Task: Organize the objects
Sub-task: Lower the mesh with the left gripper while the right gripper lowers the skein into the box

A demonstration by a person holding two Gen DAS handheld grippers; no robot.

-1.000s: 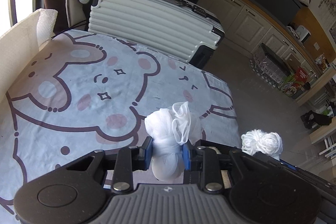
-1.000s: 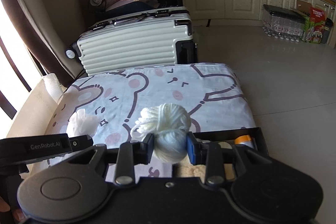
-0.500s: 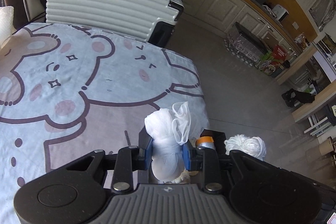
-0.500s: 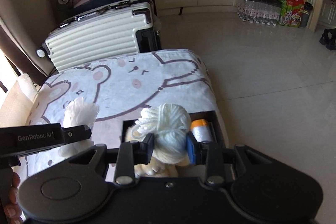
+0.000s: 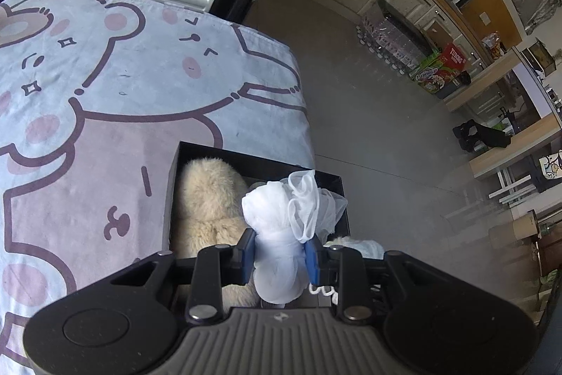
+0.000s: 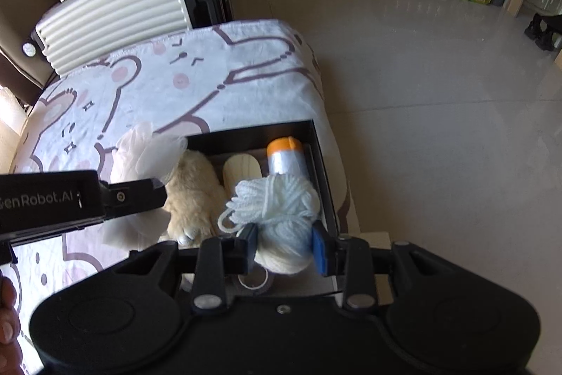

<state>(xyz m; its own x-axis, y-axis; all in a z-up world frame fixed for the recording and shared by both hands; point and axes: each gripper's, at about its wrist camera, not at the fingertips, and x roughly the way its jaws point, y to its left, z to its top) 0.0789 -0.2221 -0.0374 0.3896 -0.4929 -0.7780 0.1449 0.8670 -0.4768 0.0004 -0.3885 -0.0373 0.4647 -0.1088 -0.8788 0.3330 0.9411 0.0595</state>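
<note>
Reading "GenRobot.AI", the left gripper (image 6: 154, 195) clamps white mesh bundle (image 5: 281, 234).

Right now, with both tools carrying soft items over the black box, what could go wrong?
1. The black box already holds a cream plush toy, a wooden piece and an orange-capped tube; the white yarn ball may not fit flat.
2. Its loose loop could snag the right tool.
3. The white mesh bundle may cling to the left tool.
</note>
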